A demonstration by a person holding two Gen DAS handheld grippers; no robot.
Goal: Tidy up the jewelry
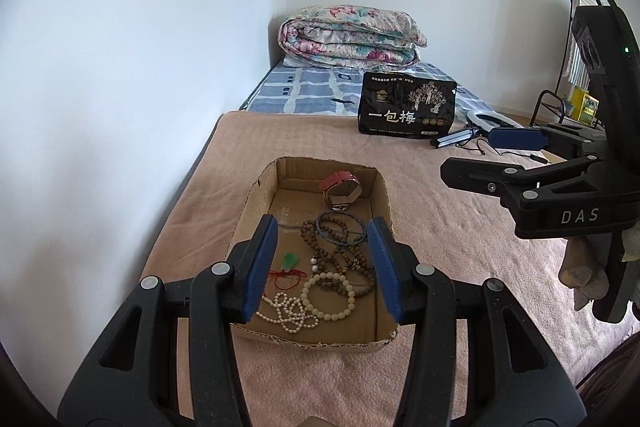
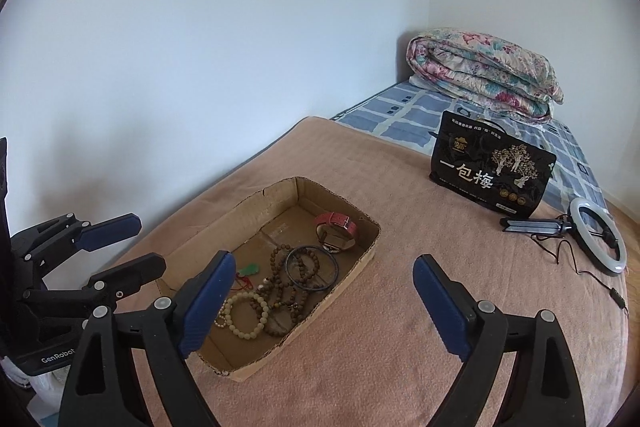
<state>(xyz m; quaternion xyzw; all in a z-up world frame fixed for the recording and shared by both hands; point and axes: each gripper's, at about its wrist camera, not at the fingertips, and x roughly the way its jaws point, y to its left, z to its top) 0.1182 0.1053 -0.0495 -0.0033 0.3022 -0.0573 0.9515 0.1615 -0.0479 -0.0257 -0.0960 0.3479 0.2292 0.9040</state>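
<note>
A shallow cardboard tray (image 1: 383, 195) (image 2: 368, 259) lies on a pink blanket. In it are a pink-strapped watch (image 1: 340, 187) (image 2: 336, 231), a dark bangle (image 1: 341, 227) (image 2: 313, 269), brown wooden beads (image 1: 340, 255) (image 2: 286, 287), a cream bead bracelet (image 1: 330, 297) (image 2: 244, 315), a white pearl strand (image 1: 288, 315) and a green pendant on red cord (image 1: 290, 261) (image 2: 250, 270). My left gripper (image 1: 323, 251) (image 2: 124, 247) is open and empty, hovering over the tray. My right gripper (image 2: 324, 287) (image 1: 484, 157) is open and empty, over the tray's right side.
A black snack bag (image 1: 406, 105) (image 2: 490, 173) stands at the back. A ring light with tripod and cable (image 2: 598, 239) (image 1: 484, 127) lies right of it. A folded floral quilt (image 1: 352, 37) (image 2: 484, 71) sits on the checked sheet. A white wall runs along the left.
</note>
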